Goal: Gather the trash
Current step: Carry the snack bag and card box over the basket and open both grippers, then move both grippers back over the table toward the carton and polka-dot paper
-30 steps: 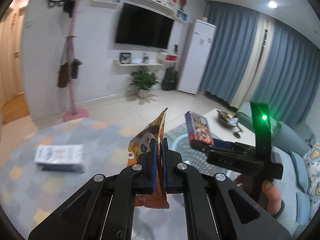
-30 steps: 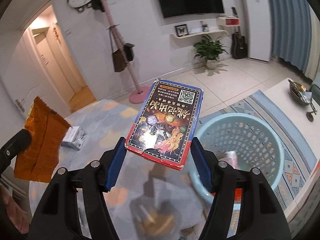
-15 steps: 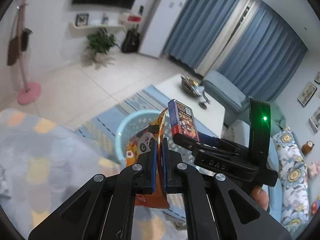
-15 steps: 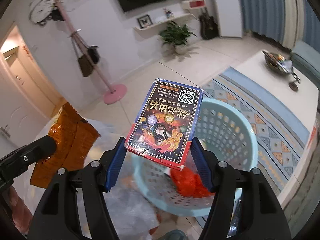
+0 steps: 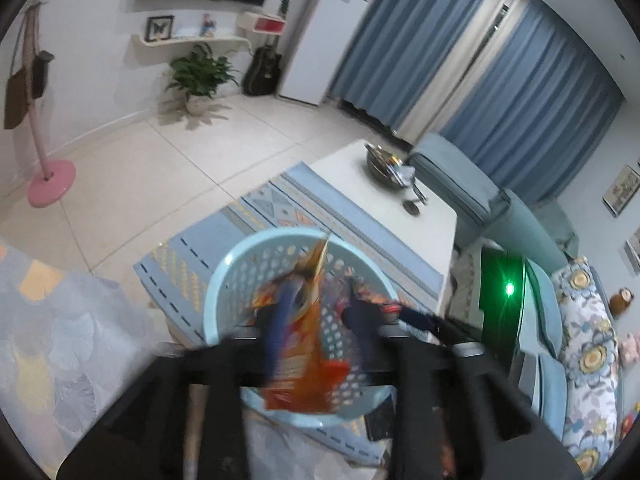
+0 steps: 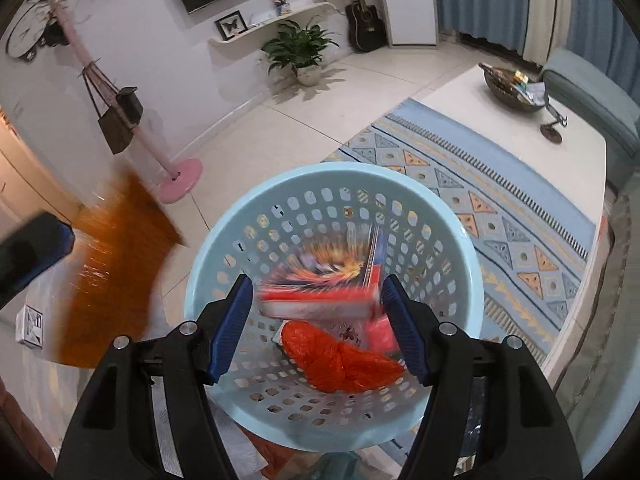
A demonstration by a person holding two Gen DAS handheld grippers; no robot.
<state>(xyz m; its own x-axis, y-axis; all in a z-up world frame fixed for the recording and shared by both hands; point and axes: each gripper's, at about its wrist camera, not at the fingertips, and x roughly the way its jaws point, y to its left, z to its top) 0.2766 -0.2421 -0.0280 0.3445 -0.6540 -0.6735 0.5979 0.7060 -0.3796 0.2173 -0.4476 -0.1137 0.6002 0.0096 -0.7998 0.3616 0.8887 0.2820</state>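
A light blue perforated basket (image 5: pixel 224 280) (image 6: pixel 360 168) stands on the floor below both grippers. My left gripper (image 5: pixel 316 320) is blurred above it and its jaws are opening. An orange snack wrapper (image 5: pixel 308 332) hangs loose between them, and in the right wrist view the same wrapper (image 6: pixel 112 260) is a blur at the left. My right gripper (image 6: pixel 320 324) is also opening over the basket. A red and blue printed box (image 6: pixel 324 284) tips between its blue pads (image 6: pixel 236 320), blurred, with a small gap on the left. An orange-red plastic bag (image 6: pixel 340 360) lies inside.
A white coffee table (image 5: pixel 432 216) (image 6: pixel 520 140) with a dark bowl (image 6: pixel 508 84) stands right of the basket on a patterned blue rug (image 6: pixel 500 216). A coat stand with a pink base (image 6: pixel 180 180) is at the left. A small white box (image 6: pixel 30 322) lies on the grey mat.
Both grippers swung over the basket and tilted down. The left jaws, earlier shut on the wrapper, have parted. The box has tipped flat and slipped lower between the right pads.
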